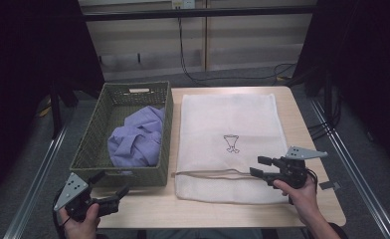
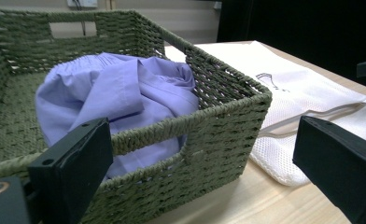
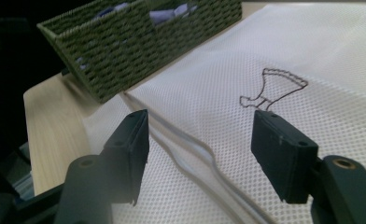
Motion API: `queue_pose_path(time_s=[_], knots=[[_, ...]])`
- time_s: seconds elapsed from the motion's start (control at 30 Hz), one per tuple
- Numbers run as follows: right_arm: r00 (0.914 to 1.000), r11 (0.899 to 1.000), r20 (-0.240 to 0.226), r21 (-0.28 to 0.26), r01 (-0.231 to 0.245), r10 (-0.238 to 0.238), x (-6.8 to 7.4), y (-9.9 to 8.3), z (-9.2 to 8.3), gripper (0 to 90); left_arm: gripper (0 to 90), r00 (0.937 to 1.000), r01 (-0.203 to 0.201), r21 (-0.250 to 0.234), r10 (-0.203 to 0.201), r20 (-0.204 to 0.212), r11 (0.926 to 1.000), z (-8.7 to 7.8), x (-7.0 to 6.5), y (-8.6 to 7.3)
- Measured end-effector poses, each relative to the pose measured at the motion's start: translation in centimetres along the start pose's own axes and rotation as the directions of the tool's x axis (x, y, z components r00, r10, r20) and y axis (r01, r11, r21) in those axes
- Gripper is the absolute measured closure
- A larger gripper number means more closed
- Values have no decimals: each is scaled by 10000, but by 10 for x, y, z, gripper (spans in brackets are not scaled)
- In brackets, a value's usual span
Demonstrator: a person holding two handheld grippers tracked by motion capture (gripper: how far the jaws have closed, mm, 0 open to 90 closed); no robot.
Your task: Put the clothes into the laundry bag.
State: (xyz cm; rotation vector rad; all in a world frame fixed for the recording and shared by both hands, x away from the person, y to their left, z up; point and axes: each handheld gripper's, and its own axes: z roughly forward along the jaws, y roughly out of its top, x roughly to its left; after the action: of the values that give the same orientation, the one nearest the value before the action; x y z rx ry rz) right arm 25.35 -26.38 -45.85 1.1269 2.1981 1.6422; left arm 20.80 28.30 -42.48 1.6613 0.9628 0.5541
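Wooden table [image 1: 223, 211], dim surroundings. Nearest me, left gripper [image 1: 109, 190] gapes wide, empty, short of the wicker basket [image 1: 92, 133] holding the lilac shirt [image 1: 136, 139]. Right gripper [image 1: 258, 166], wide open and empty, hovers above the mesh laundry bag [image 1: 228, 119]'s zipper [image 3: 190, 154]. I'd judge the risk: pinching both mesh layers, so the bag won't open.

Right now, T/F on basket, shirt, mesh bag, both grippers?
1. The purple shirt lies in the green basket. True.
2. The white mesh bag lies flat on the table, right of the basket. True.
3. The left gripper grips the shirt. False: open, near the basket's front wall, holding nothing.
4. The right gripper is shut on the bag. False: open above the bag, near its zipper.
5. The bag has a small drawn logo. True.
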Motion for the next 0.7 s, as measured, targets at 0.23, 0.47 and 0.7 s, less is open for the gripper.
queue_pose_path(time_s=[0.23,0.47,0.7], knots=[[9978,9958,-642,910,-80,139,6,7,17,415,54,9998,0,85,-1,184,10000,1,-1,-1],[9943,9868,-997,1601,-226,389,4,19,33,485,51,9998,132,-15,-132,132,9999,2,-1,0],[9933,9752,-1136,2212,37,220,-3,29,57,515,51,9999,36,102,-37,145,9999,6,-1,0]])
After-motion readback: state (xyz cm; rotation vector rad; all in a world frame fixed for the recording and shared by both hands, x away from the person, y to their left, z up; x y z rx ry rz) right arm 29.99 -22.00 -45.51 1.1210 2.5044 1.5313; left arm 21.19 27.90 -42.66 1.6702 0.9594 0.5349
